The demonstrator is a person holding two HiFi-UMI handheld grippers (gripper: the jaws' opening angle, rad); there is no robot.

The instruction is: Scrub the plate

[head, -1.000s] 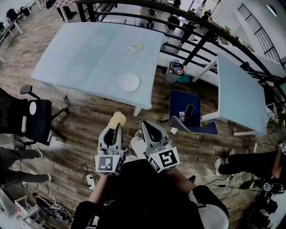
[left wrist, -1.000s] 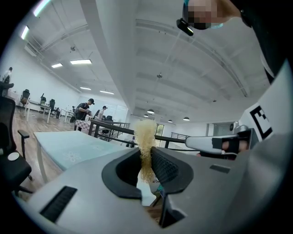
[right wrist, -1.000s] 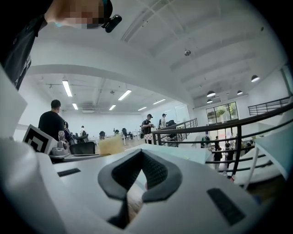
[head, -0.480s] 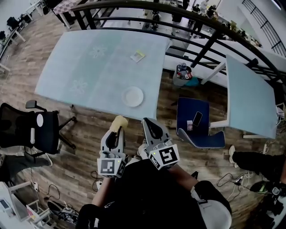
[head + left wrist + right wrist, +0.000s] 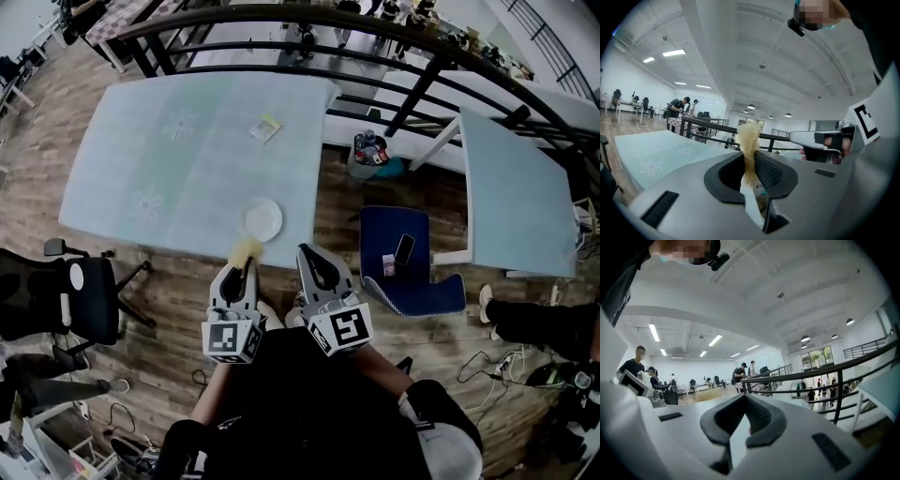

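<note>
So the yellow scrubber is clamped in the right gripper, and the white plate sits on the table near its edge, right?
Not quite: the yellow scrubber is clamped in the left gripper, as the left gripper view shows; the right gripper is shut on nothing. The white plate does sit on the table near its edge.

Grey left gripper [image 5: 246,266] and right gripper [image 5: 314,256], black-padded jaws, white marker cubes [image 5: 230,341], black top [image 5: 291,403].
</note>
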